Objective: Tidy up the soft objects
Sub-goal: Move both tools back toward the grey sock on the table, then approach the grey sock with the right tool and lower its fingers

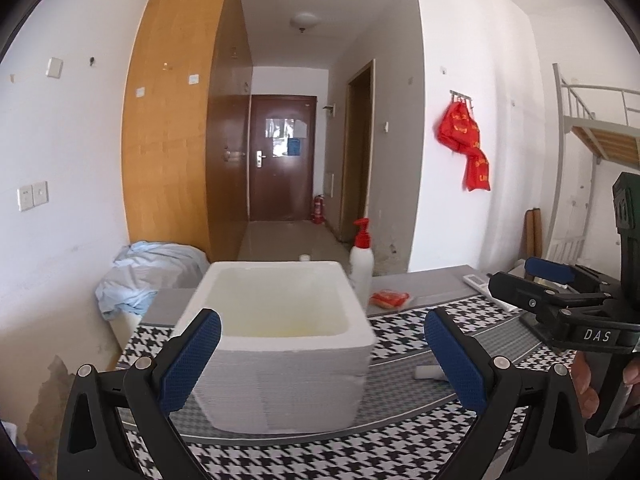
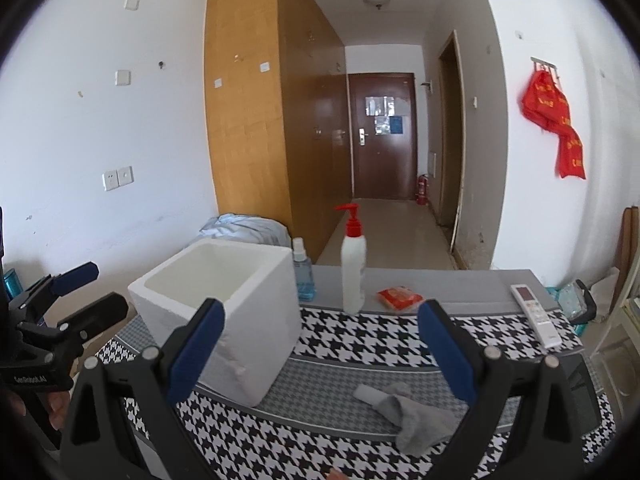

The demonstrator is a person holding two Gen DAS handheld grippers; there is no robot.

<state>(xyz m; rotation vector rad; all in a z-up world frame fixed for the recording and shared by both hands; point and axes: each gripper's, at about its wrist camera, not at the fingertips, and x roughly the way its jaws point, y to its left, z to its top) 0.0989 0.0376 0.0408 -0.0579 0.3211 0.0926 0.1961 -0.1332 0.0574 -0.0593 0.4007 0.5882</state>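
Note:
A white foam box (image 1: 276,340) (image 2: 224,312) stands open and empty on the houndstooth cloth (image 1: 360,456) (image 2: 360,340). A grey sock (image 2: 412,412) lies crumpled on the cloth to the right of the box; only its white cuff (image 1: 428,372) shows in the left wrist view. My left gripper (image 1: 322,356) is open, level with the box's front and apart from it. It also shows at the left edge of the right wrist view (image 2: 86,288). My right gripper (image 2: 320,348) is open above the sock, empty. It also shows in the left wrist view (image 1: 520,280).
A white pump bottle with a red top (image 2: 354,272) (image 1: 362,268), a blue spray bottle (image 2: 304,276), a red packet (image 2: 400,298) (image 1: 390,299) and a white remote (image 2: 536,312) lie along the back. Pale blue bedding (image 1: 148,272) is heaped left of the table.

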